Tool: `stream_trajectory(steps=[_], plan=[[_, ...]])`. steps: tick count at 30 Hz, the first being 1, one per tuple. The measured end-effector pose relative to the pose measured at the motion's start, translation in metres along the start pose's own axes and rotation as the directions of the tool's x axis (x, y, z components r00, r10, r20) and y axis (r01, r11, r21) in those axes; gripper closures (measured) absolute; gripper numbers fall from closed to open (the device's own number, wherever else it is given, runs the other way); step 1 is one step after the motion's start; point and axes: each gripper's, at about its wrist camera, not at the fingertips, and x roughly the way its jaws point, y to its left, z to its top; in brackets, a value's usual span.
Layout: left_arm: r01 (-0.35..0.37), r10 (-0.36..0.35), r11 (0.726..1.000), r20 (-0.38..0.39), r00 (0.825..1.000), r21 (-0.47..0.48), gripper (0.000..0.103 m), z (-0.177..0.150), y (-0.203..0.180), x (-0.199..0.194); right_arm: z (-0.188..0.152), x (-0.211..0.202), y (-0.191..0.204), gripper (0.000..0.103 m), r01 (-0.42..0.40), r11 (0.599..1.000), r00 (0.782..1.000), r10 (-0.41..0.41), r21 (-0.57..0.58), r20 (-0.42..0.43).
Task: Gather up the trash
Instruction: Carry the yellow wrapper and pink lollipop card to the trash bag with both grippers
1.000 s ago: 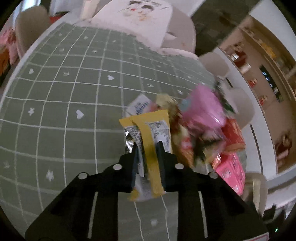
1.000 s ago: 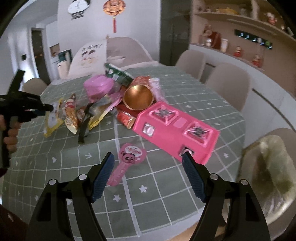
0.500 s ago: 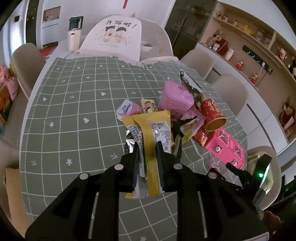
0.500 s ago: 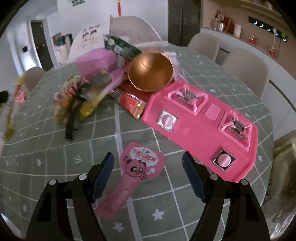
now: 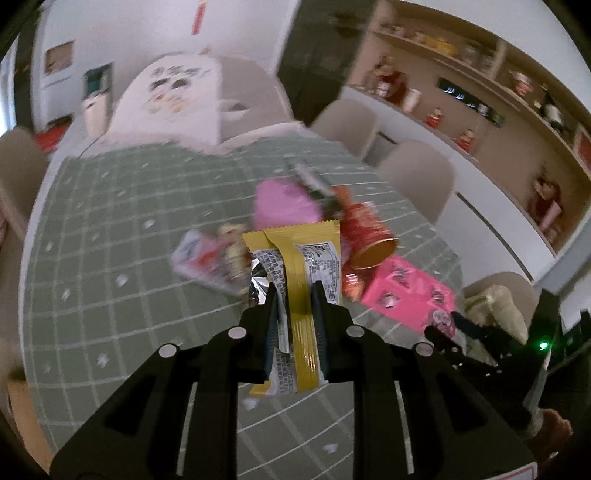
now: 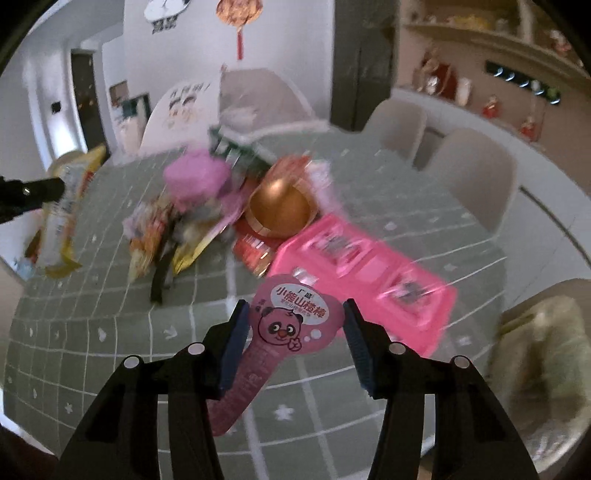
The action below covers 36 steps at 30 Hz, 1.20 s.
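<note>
A home dining room: round table (image 5: 110, 229) in checked cloth, padded chairs (image 6: 480, 177), ornament shelves (image 5: 480, 81), wall clock (image 6: 166, 9).

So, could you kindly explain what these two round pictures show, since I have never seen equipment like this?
There is no robot here. A person carries a black two-finger gripper in each hand, and each gripper has a wide-angle camera looking forward along its fingers, hence the round, bent pictures.

The left camera shows the left gripper clamped on a yellow and silver foil snack wrapper, held above the table.

The right camera shows the right gripper with its jaws closing around a pink bear-printed lollipop-shaped wrapper; whether the pads already press on it is unclear.

On the round table with a green checked cloth lies a heap of trash: mixed wrappers, a gold-lined red paper cup on its side and a pink plastic packaging tray.
</note>
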Motion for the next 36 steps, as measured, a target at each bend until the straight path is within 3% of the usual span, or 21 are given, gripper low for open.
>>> stream_trajectory(steps=[6,12,20,23,28,33,36], plan=[[0.118,-0.119,0.986,0.002,0.993,0.118,0.085,0.015,-0.064,0.014,0.008,-0.048,-0.046,0.054,0.100,0.993,0.990,-0.106,0.070,0.088],[0.243,-0.240,0.944,-0.040,0.970,0.222,0.085,0.018,-0.136,0.033,-0.007,-0.097,-0.100,0.054,0.232,0.958,0.957,-0.256,0.166,0.136],[0.417,-0.385,0.856,-0.161,0.909,0.305,0.085,0.002,-0.242,0.066,-0.051,-0.146,-0.175,0.054,0.370,0.883,0.904,-0.414,0.289,0.108],[0.489,-0.439,0.807,-0.215,0.872,0.331,0.085,-0.008,-0.290,0.083,-0.069,-0.163,-0.200,0.054,0.406,0.850,0.883,-0.459,0.336,0.093],[0.555,-0.474,0.753,-0.294,0.830,0.354,0.085,-0.025,-0.362,0.118,-0.093,-0.185,-0.234,0.054,0.451,0.809,0.853,-0.515,0.377,0.085],[0.582,-0.466,0.736,-0.366,0.806,0.346,0.084,-0.048,-0.417,0.156,-0.107,-0.198,-0.265,0.054,0.472,0.787,0.834,-0.545,0.398,0.088],[0.584,-0.451,0.734,-0.393,0.801,0.348,0.080,-0.062,-0.435,0.175,-0.113,-0.201,-0.283,0.054,0.472,0.782,0.830,-0.549,0.407,0.093]])
